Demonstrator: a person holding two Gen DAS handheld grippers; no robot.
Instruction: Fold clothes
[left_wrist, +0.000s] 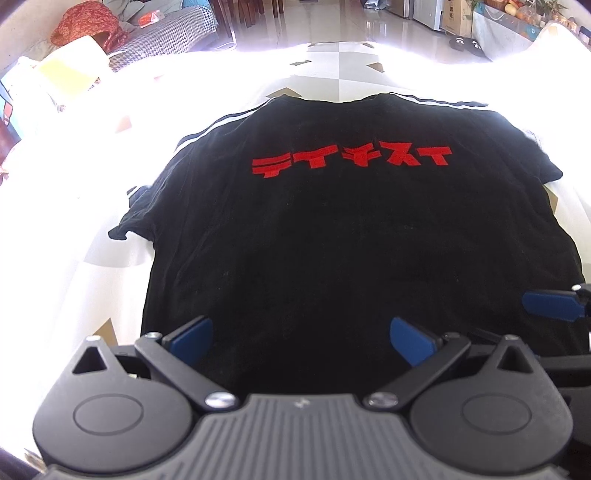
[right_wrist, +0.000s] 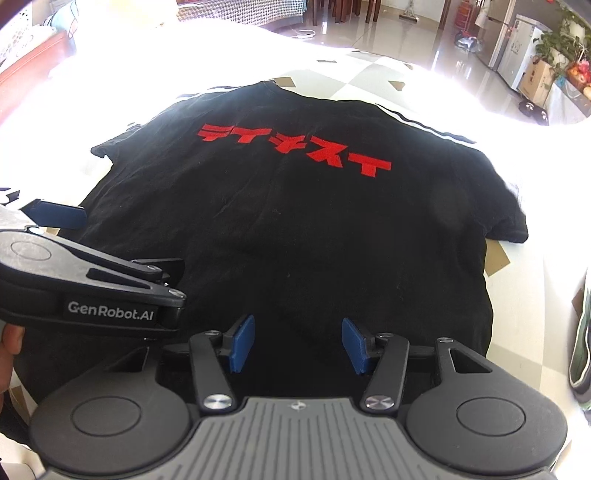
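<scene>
A black T-shirt (left_wrist: 332, 229) with red characters (left_wrist: 351, 162) and white shoulder stripes lies flat on the white table cover (left_wrist: 74, 258), collar at the far side. My left gripper (left_wrist: 301, 341) hovers over the shirt's near hem, left of the middle, jaws wide apart with only fabric beneath. My right gripper (right_wrist: 299, 345) stands over the same hem further right, its blue pads (right_wrist: 242, 343) apart and nothing pinched between them. The shirt (right_wrist: 295, 221) fills the right wrist view too. The two tools sit side by side; one left fingertip (right_wrist: 59, 218) shows at the left edge.
The table cover carries brown diamond marks (right_wrist: 496, 258). A sofa with a red cloth (left_wrist: 88, 22) and pale cushions (left_wrist: 70, 66) stands beyond the far left. Slippers (left_wrist: 465, 42), boxes and plants are on the shiny floor behind. A green cloth (right_wrist: 580, 350) lies at the right edge.
</scene>
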